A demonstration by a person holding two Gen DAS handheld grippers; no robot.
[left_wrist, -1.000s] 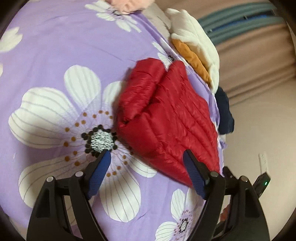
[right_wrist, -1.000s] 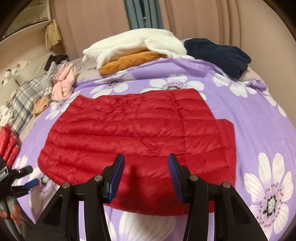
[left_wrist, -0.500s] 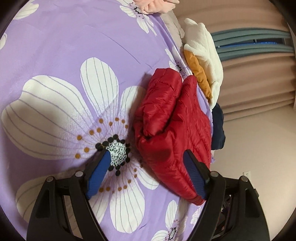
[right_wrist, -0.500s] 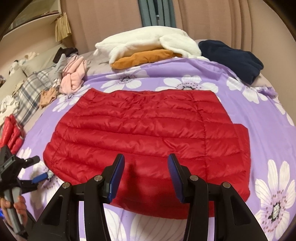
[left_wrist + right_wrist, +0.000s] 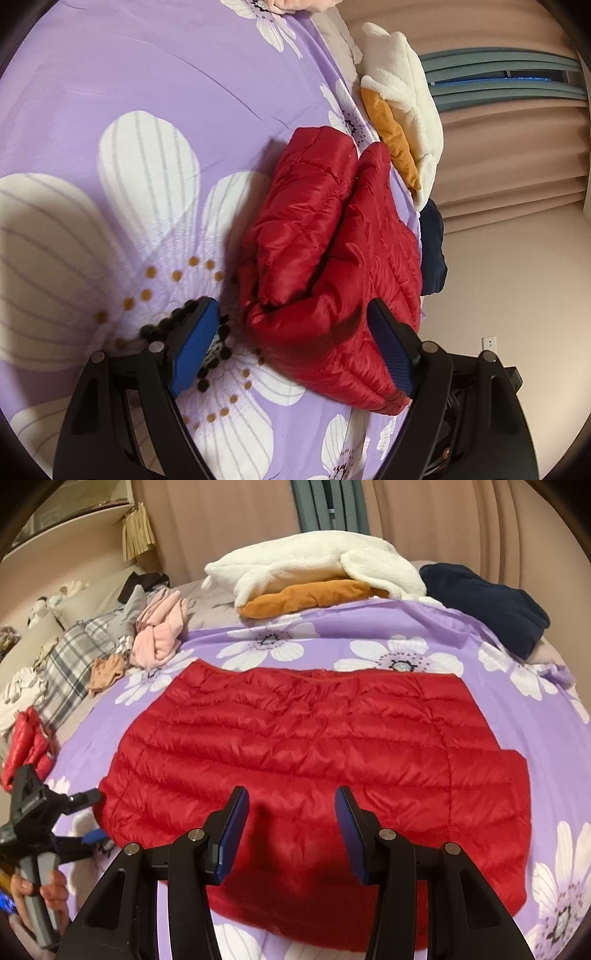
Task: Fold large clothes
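Observation:
A red quilted puffer jacket (image 5: 314, 753) lies spread flat, partly folded, on the purple flowered bedsheet (image 5: 517, 672). In the left wrist view the jacket (image 5: 332, 258) shows edge-on, with a folded sleeve on top. My left gripper (image 5: 295, 347) is open and empty, its jaws on either side of the jacket's near corner, low over the sheet (image 5: 110, 110). It also shows in the right wrist view (image 5: 86, 814) at the jacket's left edge. My right gripper (image 5: 291, 834) is open and empty, just above the jacket's near hem.
A white fleece (image 5: 314, 561) over an orange garment (image 5: 306, 598) and a navy garment (image 5: 487, 602) lie at the bed's far edge. Pink (image 5: 159, 635), plaid (image 5: 70, 664) and another red piece (image 5: 27, 742) lie at the left.
My left gripper has moved closer to the jacket's corner, which now lies between its jaws. My right gripper has shifted slightly left along the near hem. Both stay open.

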